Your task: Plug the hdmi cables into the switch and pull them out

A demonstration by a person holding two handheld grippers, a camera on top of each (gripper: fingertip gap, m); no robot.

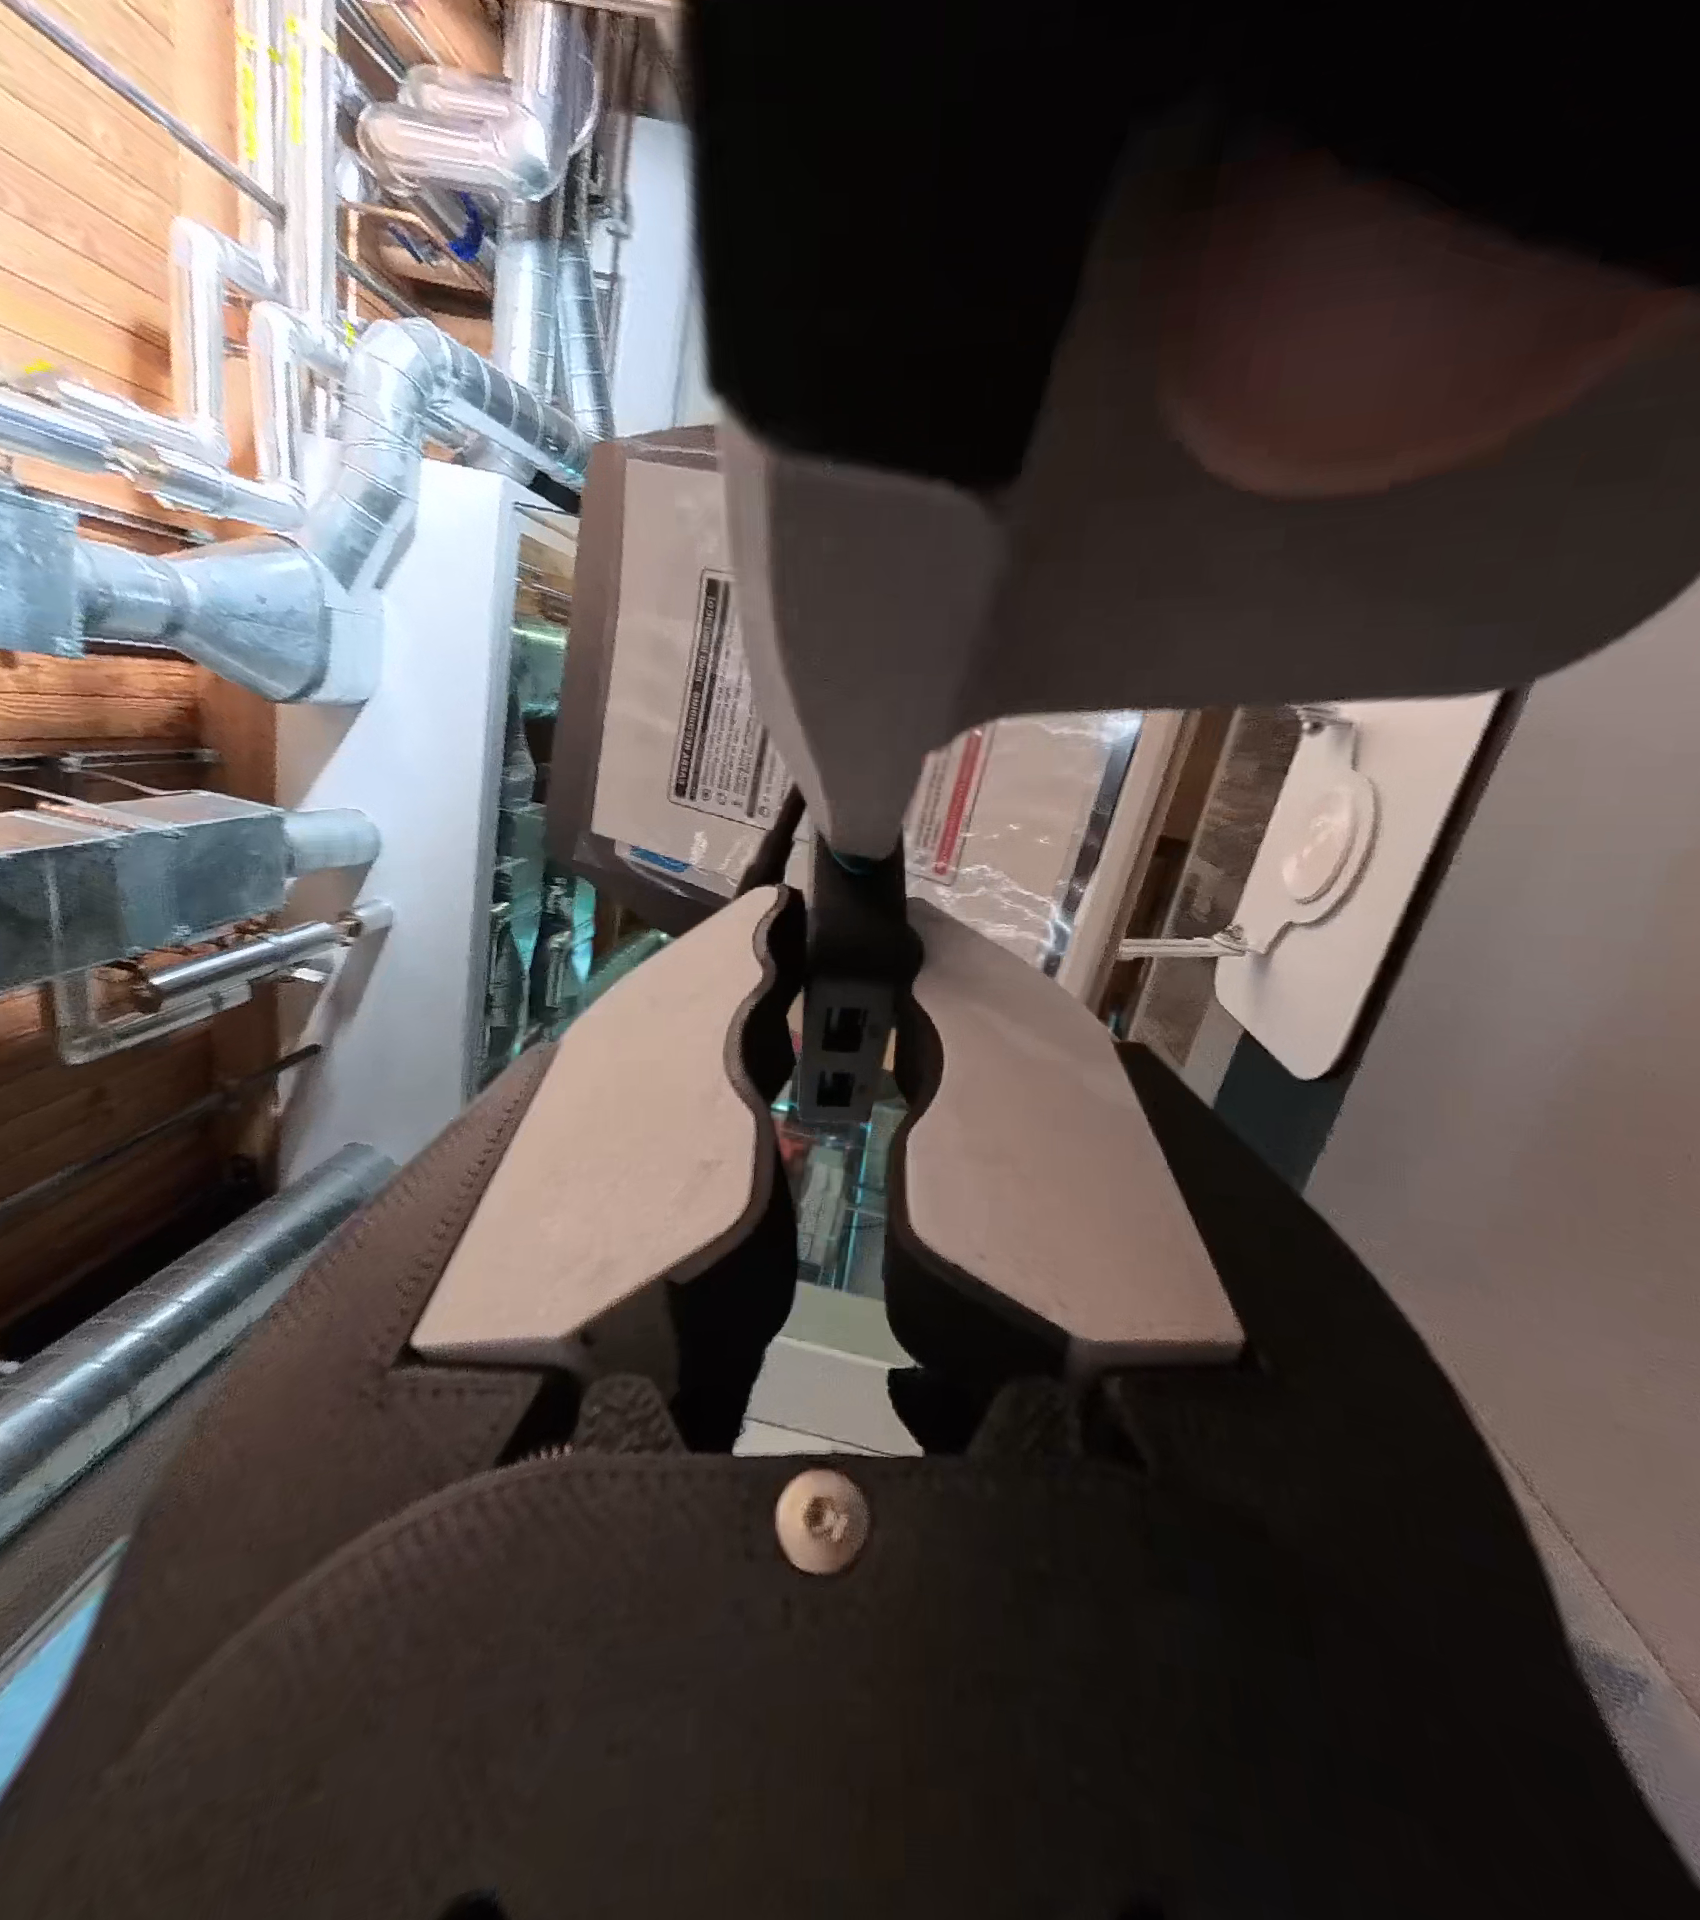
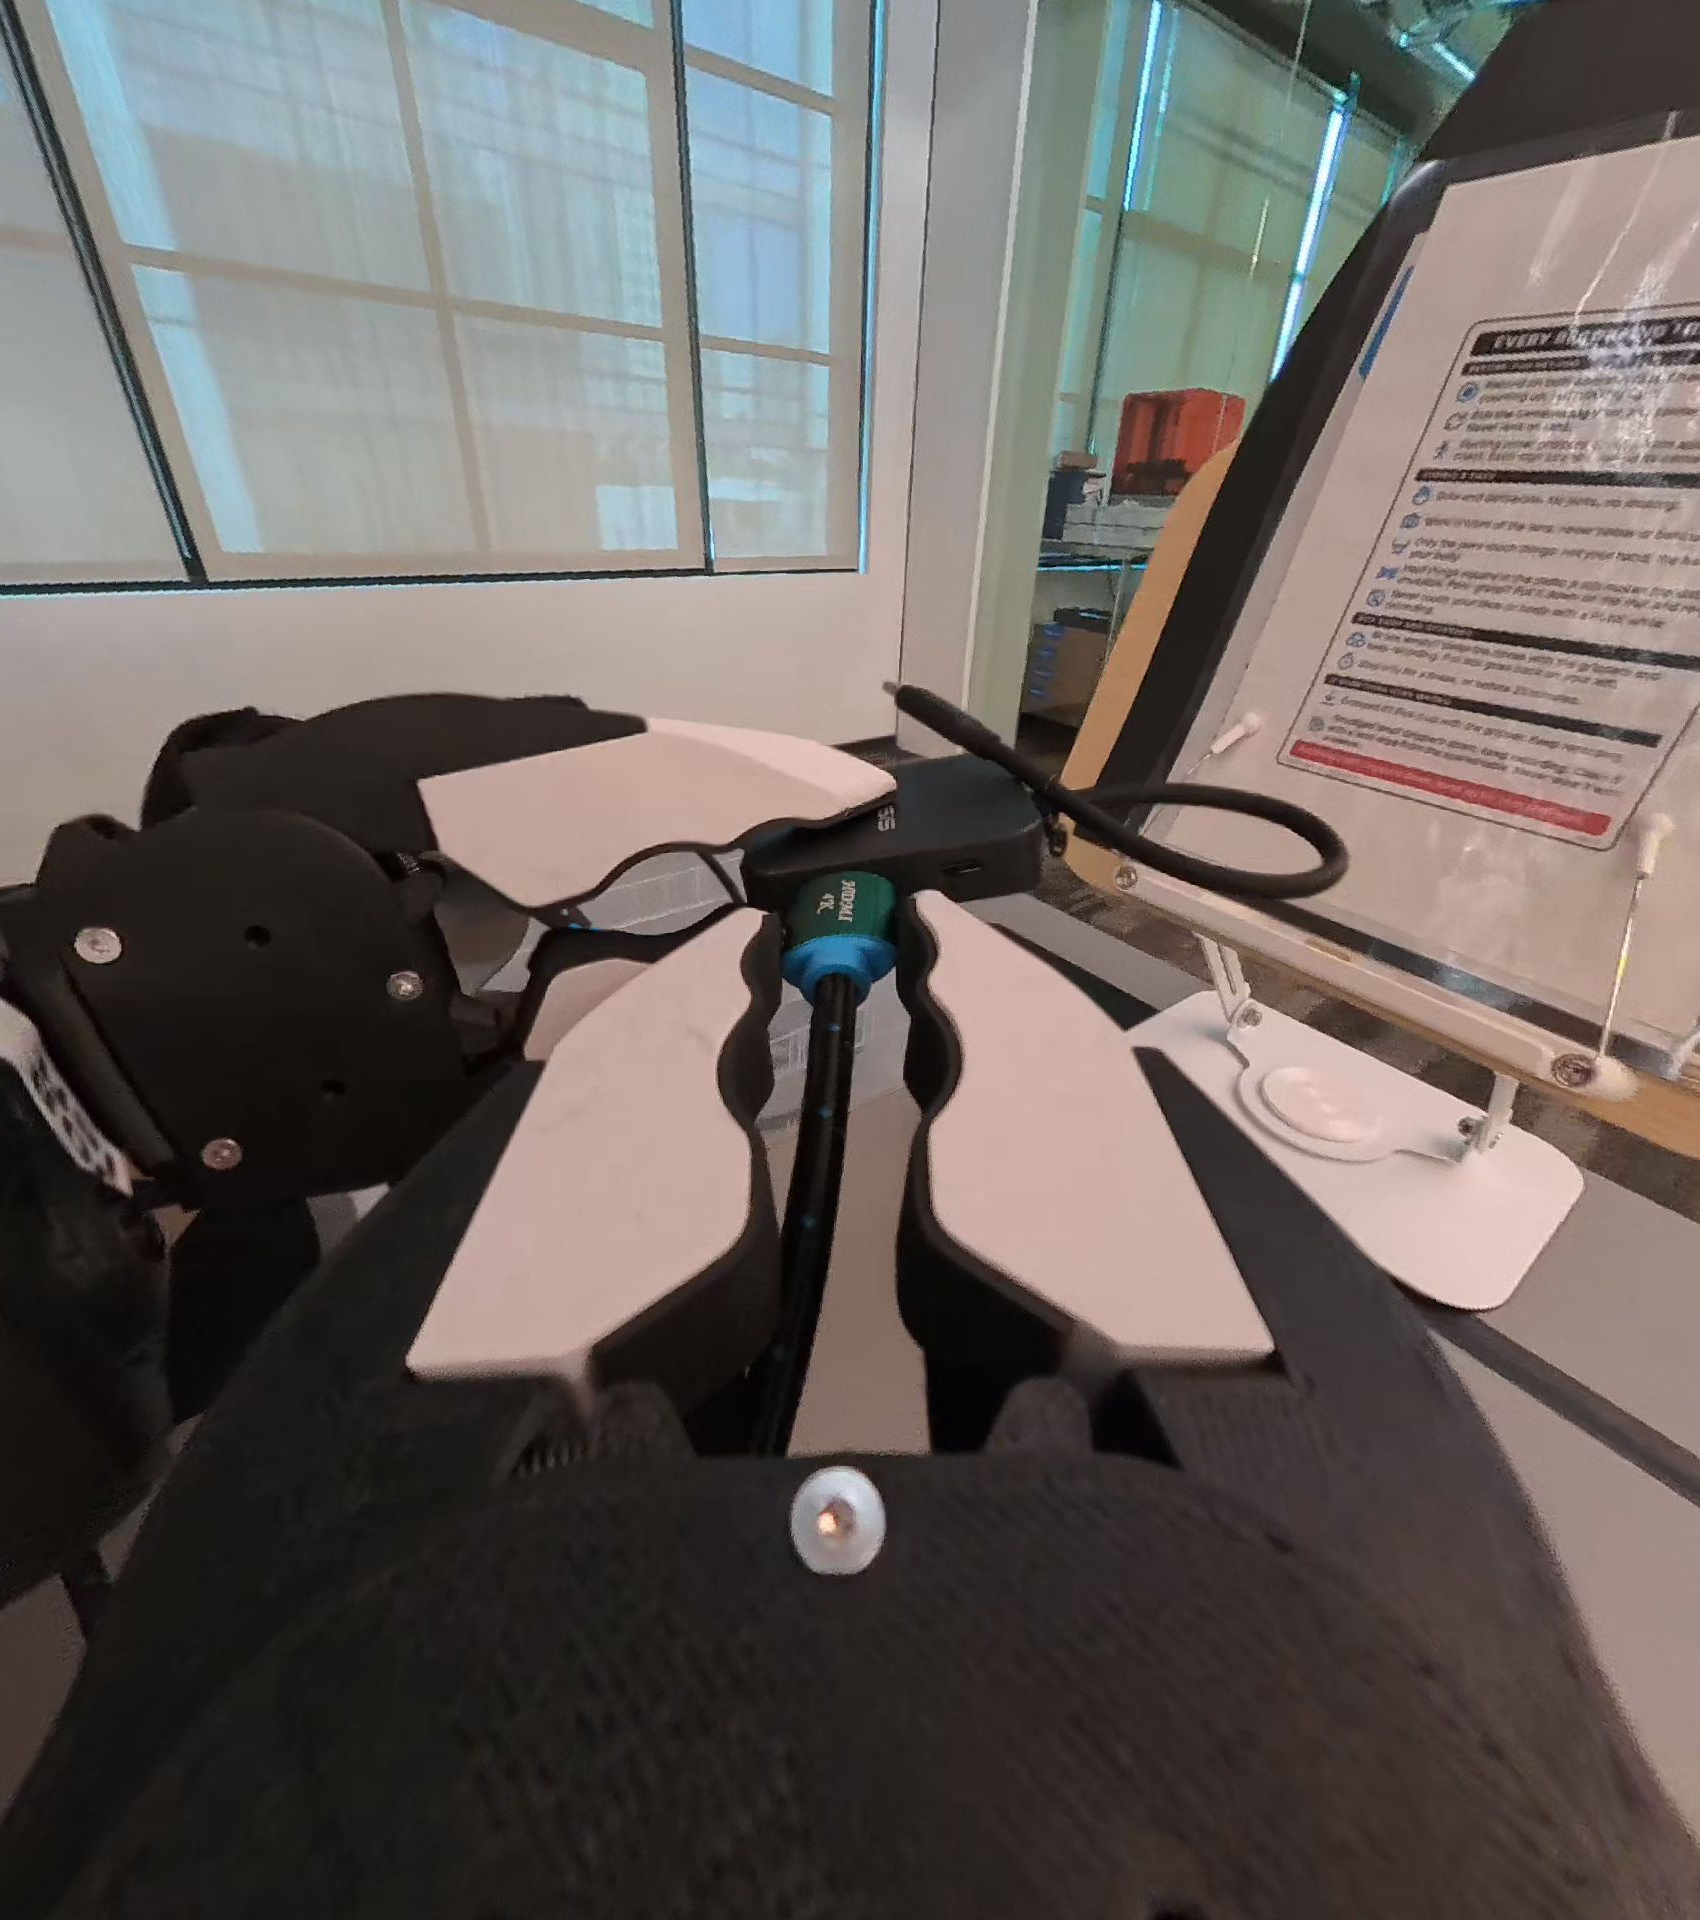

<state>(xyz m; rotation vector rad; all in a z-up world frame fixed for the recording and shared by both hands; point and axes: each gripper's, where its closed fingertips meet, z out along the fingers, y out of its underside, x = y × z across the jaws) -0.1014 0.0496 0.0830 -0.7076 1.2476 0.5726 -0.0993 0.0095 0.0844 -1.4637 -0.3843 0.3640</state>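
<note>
The right gripper (image 2: 838, 940) was closed on the green HDMI plug (image 2: 841, 910), one finger on each side of it, and the braided black cable (image 2: 815, 1164) ran back between the fingers toward the camera. The front of the plug met the side of the black switch (image 2: 913, 831); how deep it sat in the port I cannot tell. The left gripper (image 1: 846, 987) was clamped on the switch (image 1: 841, 1049), which it held above the grey table (image 2: 1656, 1558) (two empty ports faced its camera). A short black lead (image 2: 1230, 831) curled out of the switch toward the right. Just beyond it a laminated sheet (image 2: 1511, 582) leaned on a white stand (image 2: 1397, 1195). Behind were large windows (image 2: 389, 281) in a white wall.
</note>
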